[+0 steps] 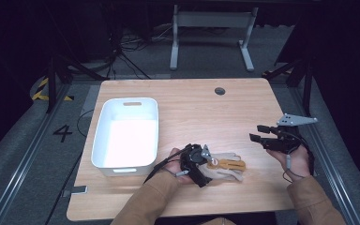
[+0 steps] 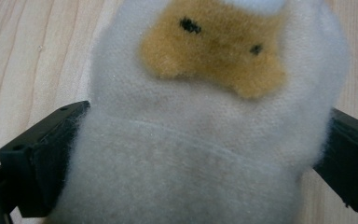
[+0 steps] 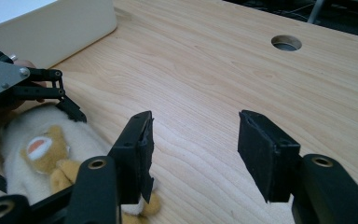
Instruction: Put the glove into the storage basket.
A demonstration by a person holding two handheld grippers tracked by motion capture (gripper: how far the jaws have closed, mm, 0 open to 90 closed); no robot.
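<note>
Tongs on the left (image 1: 207,161) sit low over the near middle of the counter (image 1: 192,108), their two black jaws spread wide on either side of a cream soft toy (image 1: 225,166). In the left gripper view each jaw presses into the fluffy flank of the toy (image 2: 200,140), one at each edge, so the tongs have hold of it across its width. The toy lies flat on the wood, with a tan patch bearing two small dark marks on its upper side. From above, its tan parts point towards the right of the counter.

Right tongs (image 1: 258,132) are held up off the wood, well apart from the toy, near the right edge. Their jaws stand open with bare counter showing between them (image 3: 193,154), gripping nothing. The right gripper view also takes in the toy (image 3: 42,154) at lower left, with the other tongs' jaws about it.

Left of the toy, a white plastic tub (image 1: 126,133) with cut-out handles stands near the left edge. A round hole (image 1: 220,91) is set in the far part of the counter.
</note>
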